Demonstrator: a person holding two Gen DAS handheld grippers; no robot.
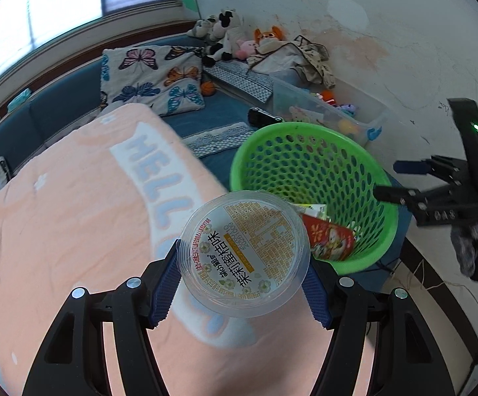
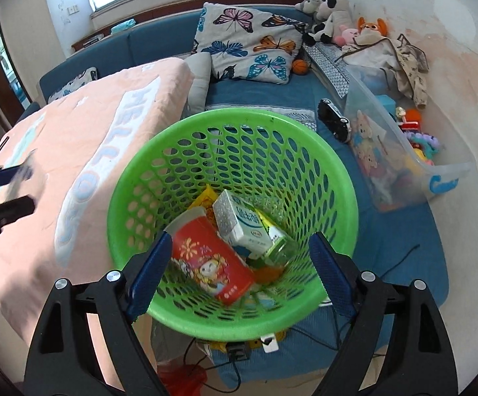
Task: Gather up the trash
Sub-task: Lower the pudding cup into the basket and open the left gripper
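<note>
Over the pink blanket (image 1: 74, 214), short of the green basket (image 1: 354, 264): left hand-held gripper (image 1: 243, 283) clamps my clear plastic cup (image 1: 243, 250); right hand-held gripper (image 2: 239, 270) gapes empty; releasing early risks dropping it outside the rim.

the right tool (image 2: 239, 270) hangs open over the green basket (image 2: 133, 198) holding a red carton (image 2: 212, 264) and milk box (image 2: 239, 224).
</note>
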